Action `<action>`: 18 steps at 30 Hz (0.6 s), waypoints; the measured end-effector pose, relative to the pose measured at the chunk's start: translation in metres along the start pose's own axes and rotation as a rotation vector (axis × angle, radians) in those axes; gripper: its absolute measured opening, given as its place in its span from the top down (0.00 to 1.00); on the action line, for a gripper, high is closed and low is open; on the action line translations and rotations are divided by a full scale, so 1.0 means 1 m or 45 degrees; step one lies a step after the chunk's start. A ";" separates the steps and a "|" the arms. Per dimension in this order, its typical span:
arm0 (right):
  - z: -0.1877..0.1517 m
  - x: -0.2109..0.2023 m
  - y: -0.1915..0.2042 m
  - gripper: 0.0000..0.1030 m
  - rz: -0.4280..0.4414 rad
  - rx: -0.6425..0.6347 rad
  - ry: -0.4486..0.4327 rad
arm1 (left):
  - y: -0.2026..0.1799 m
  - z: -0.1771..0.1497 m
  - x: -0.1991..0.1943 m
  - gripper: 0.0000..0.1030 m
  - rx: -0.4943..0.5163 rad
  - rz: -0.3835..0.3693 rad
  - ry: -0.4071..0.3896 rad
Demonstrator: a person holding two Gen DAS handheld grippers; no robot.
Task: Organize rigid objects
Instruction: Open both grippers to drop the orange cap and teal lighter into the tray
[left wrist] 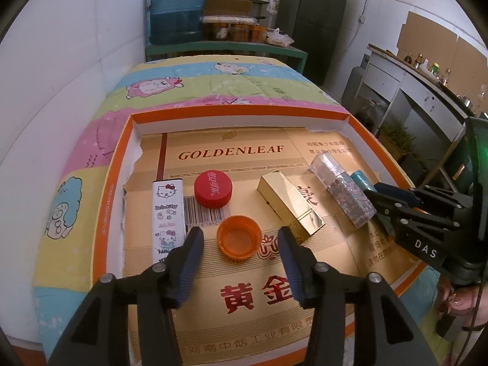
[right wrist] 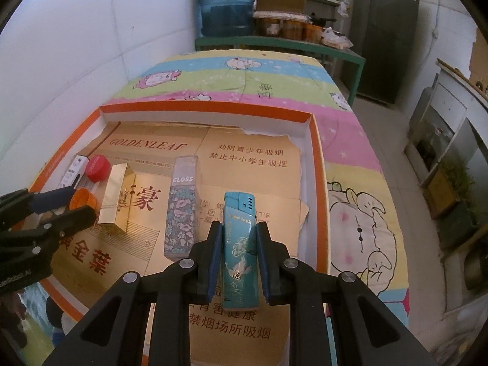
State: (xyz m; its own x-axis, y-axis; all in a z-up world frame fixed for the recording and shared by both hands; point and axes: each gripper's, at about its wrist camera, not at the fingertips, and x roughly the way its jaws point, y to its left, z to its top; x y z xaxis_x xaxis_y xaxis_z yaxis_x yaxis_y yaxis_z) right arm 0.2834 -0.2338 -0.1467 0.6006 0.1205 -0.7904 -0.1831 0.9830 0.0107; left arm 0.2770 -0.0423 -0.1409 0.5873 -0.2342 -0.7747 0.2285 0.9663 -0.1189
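In the tray [left wrist: 117,164], left to right: slim box [left wrist: 168,213], 2 caps [left wrist: 213,188], gold box [left wrist: 289,206], gloss tube [left wrist: 341,193], lighter [right wrist: 240,244].

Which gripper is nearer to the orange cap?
Left. The left gripper is open with the orange cap between its fingertips; the right gripper is off to the side, shut on the lighter.

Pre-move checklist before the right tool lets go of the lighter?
1. Right tool shut on the teal lighter: ok.
2. Lighter over the cardboard liner, inside the orange tray: ok.
3. Lighter resting on the liner: cannot tell.
4. Gloss box apart from the lighter: ok.
5. Left tool open, orange cap between its fingers, unpressed: ok.
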 end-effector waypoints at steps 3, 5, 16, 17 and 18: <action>0.000 -0.002 0.001 0.77 -0.003 0.005 -0.005 | 0.001 0.000 -0.003 0.51 -0.014 -0.004 -0.007; 0.000 -0.006 0.001 0.77 -0.003 0.008 -0.014 | 0.001 0.001 -0.005 0.51 -0.016 -0.004 -0.015; -0.007 -0.034 0.002 0.71 -0.015 0.027 -0.040 | 0.004 0.000 -0.033 0.51 -0.033 -0.027 -0.072; -0.008 -0.037 0.003 0.71 -0.013 0.034 -0.041 | 0.004 0.000 -0.036 0.51 -0.036 -0.033 -0.080; -0.008 -0.039 0.003 0.71 -0.011 0.039 -0.043 | 0.004 -0.001 -0.040 0.51 -0.038 -0.037 -0.089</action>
State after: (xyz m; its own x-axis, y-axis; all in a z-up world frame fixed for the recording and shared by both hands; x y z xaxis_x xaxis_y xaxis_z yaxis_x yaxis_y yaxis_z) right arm 0.2531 -0.2369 -0.1210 0.6279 0.1159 -0.7696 -0.1544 0.9877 0.0228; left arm 0.2539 -0.0293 -0.1112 0.6335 -0.2679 -0.7259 0.2235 0.9615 -0.1598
